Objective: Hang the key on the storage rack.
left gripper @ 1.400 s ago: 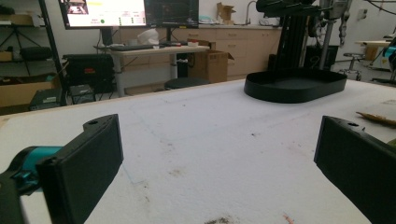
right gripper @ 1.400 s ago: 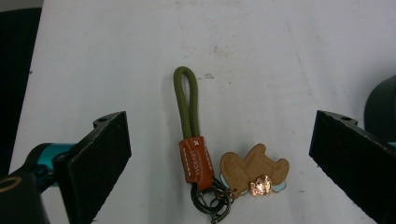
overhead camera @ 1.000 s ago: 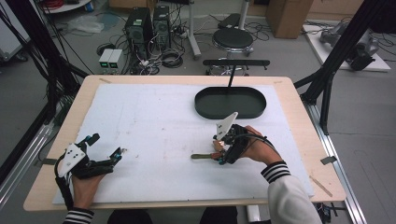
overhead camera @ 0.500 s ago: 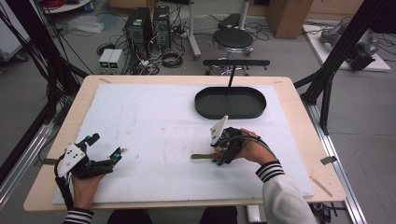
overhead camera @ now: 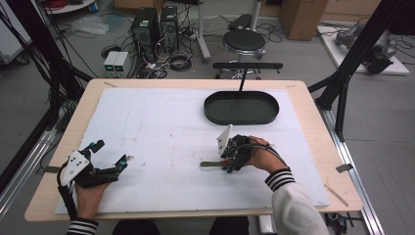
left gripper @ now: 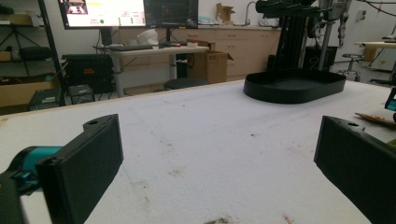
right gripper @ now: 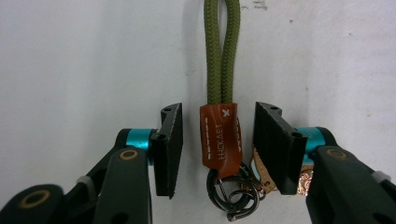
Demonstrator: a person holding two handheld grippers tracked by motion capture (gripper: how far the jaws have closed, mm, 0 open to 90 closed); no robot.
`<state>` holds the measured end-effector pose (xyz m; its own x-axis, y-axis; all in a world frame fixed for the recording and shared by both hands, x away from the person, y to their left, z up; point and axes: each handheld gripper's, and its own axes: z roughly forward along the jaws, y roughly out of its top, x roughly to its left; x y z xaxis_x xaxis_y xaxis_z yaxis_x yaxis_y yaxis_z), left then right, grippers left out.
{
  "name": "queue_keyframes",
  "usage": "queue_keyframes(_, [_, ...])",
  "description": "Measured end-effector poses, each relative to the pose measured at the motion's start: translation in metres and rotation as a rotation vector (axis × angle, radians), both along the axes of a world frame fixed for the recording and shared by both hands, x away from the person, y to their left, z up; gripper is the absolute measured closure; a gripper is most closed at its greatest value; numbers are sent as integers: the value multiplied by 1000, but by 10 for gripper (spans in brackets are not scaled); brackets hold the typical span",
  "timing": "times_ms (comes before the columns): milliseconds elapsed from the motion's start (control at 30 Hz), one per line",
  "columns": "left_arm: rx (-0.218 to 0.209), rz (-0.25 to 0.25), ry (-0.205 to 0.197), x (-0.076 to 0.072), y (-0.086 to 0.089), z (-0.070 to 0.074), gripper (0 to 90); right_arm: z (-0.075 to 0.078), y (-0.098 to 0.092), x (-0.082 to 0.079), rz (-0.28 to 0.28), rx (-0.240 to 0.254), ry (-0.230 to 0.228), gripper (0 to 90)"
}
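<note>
Olive cord keychain (right gripper: 222, 70) with brown leather tab: lying on the white counter (overhead camera: 161, 127), near the black oval tray (overhead camera: 241, 108). Right tongs (right gripper: 218, 147): straddling the tab, jaws just closing, pads not touching it. Left tongs (left gripper: 219, 163): standing wide, holding nothing.

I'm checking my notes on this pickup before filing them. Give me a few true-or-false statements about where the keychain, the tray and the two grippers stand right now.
1. The right gripper straddles the keychain's brown leather tab. True; its jaws have just been closing, with gaps on both sides.
2. The keychain lies inside the black tray. False: it lies on the white mat, nearer the person than the tray.
3. The left gripper holds the green cord. False: its jaws stand wide open with nothing between them.
4. The tray is empty. True.
5. Metal rings hang from the leather tab. True.
</note>
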<state>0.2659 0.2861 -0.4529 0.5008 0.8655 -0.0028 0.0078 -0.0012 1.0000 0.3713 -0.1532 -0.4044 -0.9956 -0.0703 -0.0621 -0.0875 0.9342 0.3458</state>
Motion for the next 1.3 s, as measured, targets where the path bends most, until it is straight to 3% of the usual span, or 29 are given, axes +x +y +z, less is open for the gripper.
queue_keyframes(200, [0, 0, 0, 0, 0, 0, 17, -3, 3, 0, 21, -34, -1, 586])
queue_keyframes(433, [-1, 0, 0, 0, 0, 0, 17, -2, 3, 1, 27, -54, -16, 733])
queue_keyframes(667, [-1, 0, -1, 0, 0, 0, 17, -1, 3, 0, 18, -57, -22, 752])
queue_keyframes(933, [-2, 0, -1, 0, 0, 0, 17, -1, 1, 3, -11, -35, 15, 758])
queue_keyframes(1033, [-3, -2, 0, 0, 0, 0, 17, 2, -1, 5, -30, 4, 22, 759])
queue_keyframes(1067, [-4, -1, 0, 0, 0, 0, 17, 6, -4, 7, -45, 50, 21, 758])
queue_keyframes(1133, [-5, -1, -1, 0, 0, 0, 17, 7, -6, 8, -40, 77, 27, 758])
queue_keyframes(1167, [-5, -2, -1, 0, 1, 0, 17, 10, -9, 9, -50, 116, 30, 758])
queue_keyframes(1267, [-7, -2, -2, 0, 1, 0, 17, 12, -12, 11, -47, 151, 20, 758])
queue_keyframes(1300, [-7, -2, -2, 0, 1, 0, 17, 16, -16, 12, -81, 177, 21, 759])
